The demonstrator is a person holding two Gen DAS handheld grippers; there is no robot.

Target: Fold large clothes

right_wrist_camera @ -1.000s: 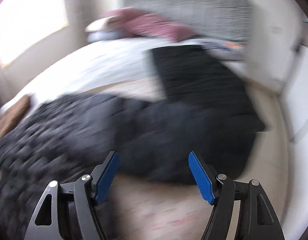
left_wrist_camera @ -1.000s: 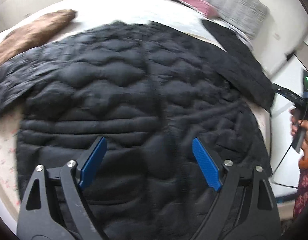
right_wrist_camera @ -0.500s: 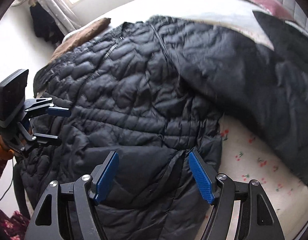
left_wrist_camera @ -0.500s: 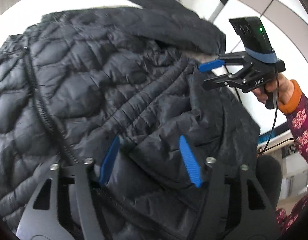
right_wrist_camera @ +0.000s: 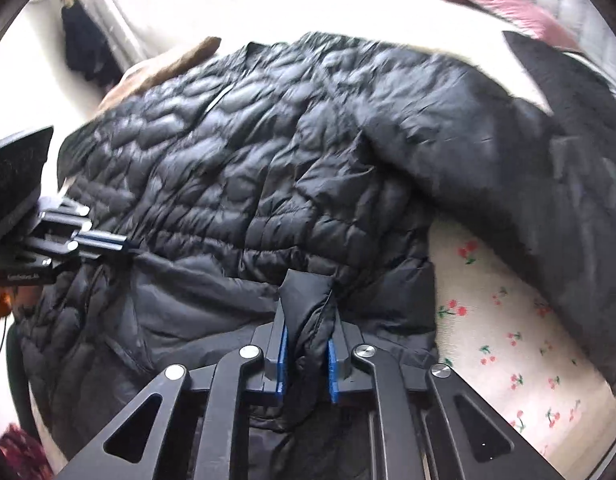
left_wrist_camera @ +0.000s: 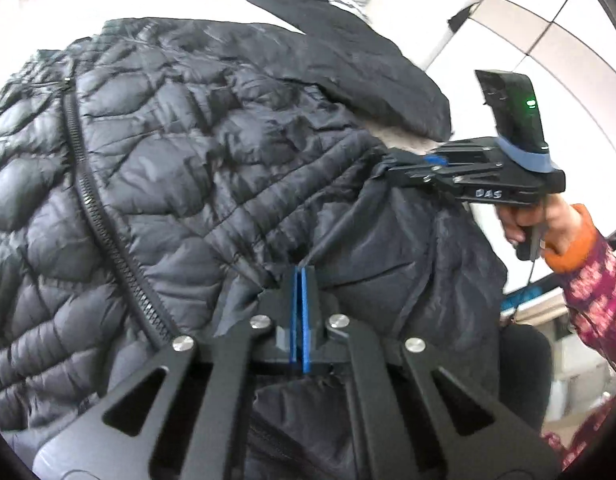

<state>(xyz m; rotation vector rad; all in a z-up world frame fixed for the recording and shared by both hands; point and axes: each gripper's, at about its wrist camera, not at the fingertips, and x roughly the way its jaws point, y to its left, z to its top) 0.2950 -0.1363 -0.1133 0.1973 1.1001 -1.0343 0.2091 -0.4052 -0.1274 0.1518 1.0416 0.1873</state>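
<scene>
- Our left gripper (left_wrist_camera: 299,280) has just closed at the near hem of the black quilted jacket (left_wrist_camera: 179,152); its blue pads meet with almost no gap, so at most a thin fold is caught (we cannot see how much). If only the outer shell is pinched, it could slide free once we lift.
- Our right gripper (right_wrist_camera: 306,336) has also just been closing and now clamps a thick bunch of the hem. A wad like that may drag the layer beneath and crease the fold.
- The jacket lies spread on the bed (right_wrist_camera: 508,344), zip (left_wrist_camera: 103,220) facing up, with one sleeve (right_wrist_camera: 528,184) stretched out over the floral sheet. If we carry the hem towards the collar, that loose sleeve could trail and leave the fold lopsided.
- A second dark cloth (left_wrist_camera: 308,4) lies near the jacket's far end, where the sleeve passes close to it (they may overlap), so it might get caught up in the fold.
- The slippery padded fabric may spring back open if we release unevenly.
</scene>
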